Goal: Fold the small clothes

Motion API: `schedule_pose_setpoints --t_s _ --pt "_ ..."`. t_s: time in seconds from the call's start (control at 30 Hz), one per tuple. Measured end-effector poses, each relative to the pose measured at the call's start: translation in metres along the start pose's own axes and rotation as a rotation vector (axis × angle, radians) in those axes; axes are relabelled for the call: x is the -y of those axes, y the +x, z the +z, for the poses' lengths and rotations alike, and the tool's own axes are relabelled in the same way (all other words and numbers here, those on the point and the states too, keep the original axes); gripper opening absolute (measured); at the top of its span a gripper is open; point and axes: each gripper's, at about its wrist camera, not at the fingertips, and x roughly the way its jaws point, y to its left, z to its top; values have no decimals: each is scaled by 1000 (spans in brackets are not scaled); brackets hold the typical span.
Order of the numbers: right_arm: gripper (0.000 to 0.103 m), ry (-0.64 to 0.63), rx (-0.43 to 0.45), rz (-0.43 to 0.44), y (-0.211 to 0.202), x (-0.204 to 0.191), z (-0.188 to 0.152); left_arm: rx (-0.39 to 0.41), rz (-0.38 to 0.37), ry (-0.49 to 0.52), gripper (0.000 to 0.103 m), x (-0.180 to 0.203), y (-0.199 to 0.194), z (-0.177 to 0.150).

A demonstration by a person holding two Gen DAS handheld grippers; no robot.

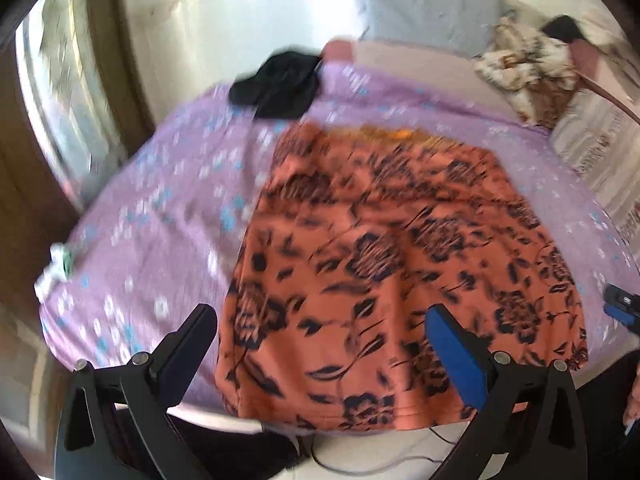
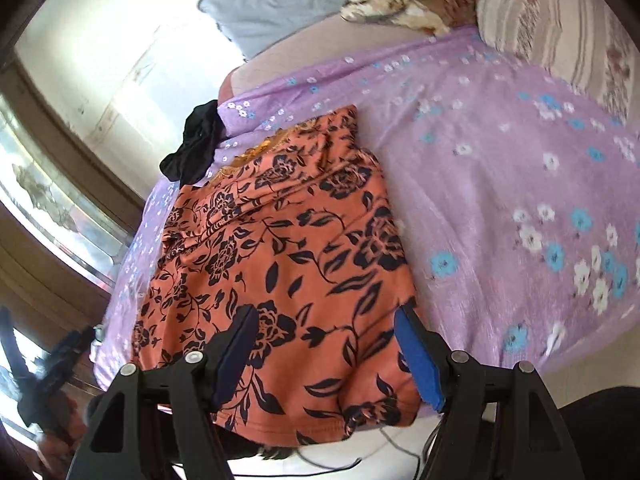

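An orange garment with a dark floral print [image 1: 384, 256] lies spread flat on the purple flowered bed cover [image 1: 160, 216], its near hem hanging over the bed's front edge. It also shows in the right wrist view [image 2: 280, 248]. My left gripper [image 1: 320, 320] is open and empty, hovering over the garment's near left part. My right gripper [image 2: 326, 316] is open and empty, over the garment's near right corner. The right gripper's blue tip [image 1: 620, 304] shows at the right edge of the left wrist view. A black garment [image 1: 276, 80] lies crumpled at the far left of the bed.
A grey pillow [image 1: 428, 4] and a brown-and-white patterned cloth [image 1: 524, 68] lie at the head of the bed. A striped blanket [image 2: 560, 24] lies along the right side. A window [image 1: 60, 92] is on the left. Cables [image 2: 340, 464] trail on the floor below the bed edge.
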Motion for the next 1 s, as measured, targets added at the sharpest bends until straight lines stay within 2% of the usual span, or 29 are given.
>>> schedule_pose_setpoints --t_s 0.17,0.23,0.33,0.4,0.47,0.53,0.6,0.67,0.73,0.77,0.8,0.87,0.9,1.0 --pt "73 118 -37 54 4 29 -1 -163 -11 -203 103 -58 45 -15" --pt "73 146 -42 50 5 38 -2 -204 -9 -268 103 -77 57 -23" --pt "73 172 -53 56 9 47 -2 -232 5 -333 103 -98 66 -34" --pt "73 192 -57 63 13 51 -2 -227 25 -341 100 -103 66 -37" --pt "73 200 -55 62 17 52 -1 -223 23 -326 85 -102 67 -39" --pt "73 200 -41 67 18 52 0 -245 9 -311 64 -96 71 -44" --pt "73 184 -23 117 17 46 0 -252 -1 -306 56 -93 73 -49" --pt "72 151 -35 149 20 37 -1 -228 9 -286 52 -88 70 -51" --pt "71 122 -74 150 28 29 -6 -221 2 -264 39 -84 67 -52" --pt "71 121 -109 153 34 27 -9 -221 -1 -257 35 -83 67 -51" --pt "71 132 -186 167 45 26 -14 -223 -5 -249 28 -82 66 -50" --pt "71 160 -342 177 64 28 -26 -231 0 -234 24 -81 64 -48" --pt "71 179 -381 176 68 28 -32 -230 6 -232 22 -85 62 -49" --pt "71 181 -415 162 59 27 -32 -225 4 -234 22 -94 57 -45"
